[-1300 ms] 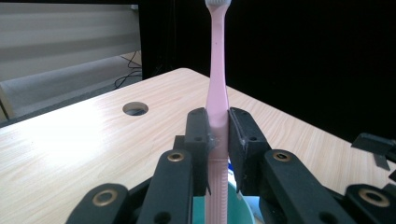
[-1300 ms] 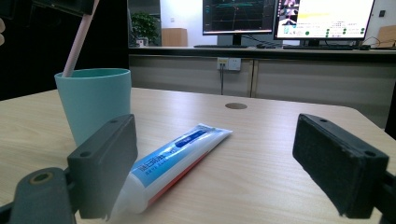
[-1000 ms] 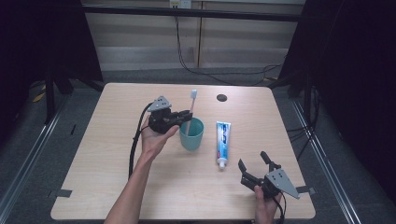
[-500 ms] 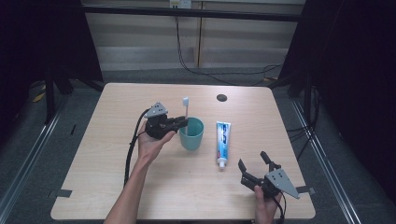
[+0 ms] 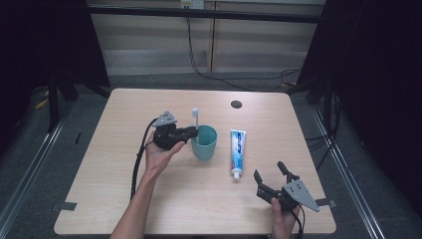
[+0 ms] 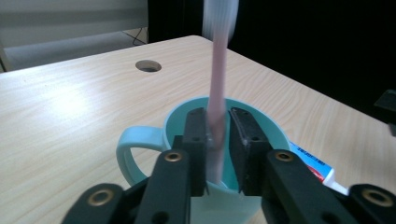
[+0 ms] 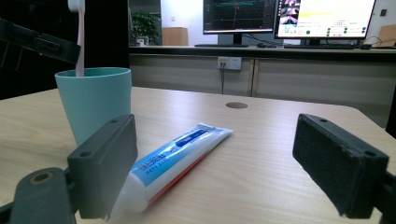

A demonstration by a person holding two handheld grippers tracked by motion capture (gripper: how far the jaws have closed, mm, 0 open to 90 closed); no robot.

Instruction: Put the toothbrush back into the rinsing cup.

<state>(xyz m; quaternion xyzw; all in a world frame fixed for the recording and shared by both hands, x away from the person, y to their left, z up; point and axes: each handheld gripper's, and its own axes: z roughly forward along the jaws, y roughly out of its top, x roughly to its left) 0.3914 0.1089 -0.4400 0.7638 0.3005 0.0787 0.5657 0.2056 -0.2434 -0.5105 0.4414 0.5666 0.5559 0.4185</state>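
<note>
— Where is the toothbrush (image 6: 218, 70)?

— Upright in my left gripper (image 6: 217, 135), its lower end already inside the cup (image 5: 204, 142) at mid-table. The jaws have just eased a little; the left pad touches the handle, a thin gap shows on the right, so I judge the release begun but not finished.

— What is left?

— Letting go and lifting clear. The toothpaste (image 5: 237, 153) lies flat just beside the cup, untouched. My right gripper (image 5: 272, 179) rests near the table's (image 5: 124, 104) front edge, jaws wide, holding nothing, aimed at the tube.
</note>
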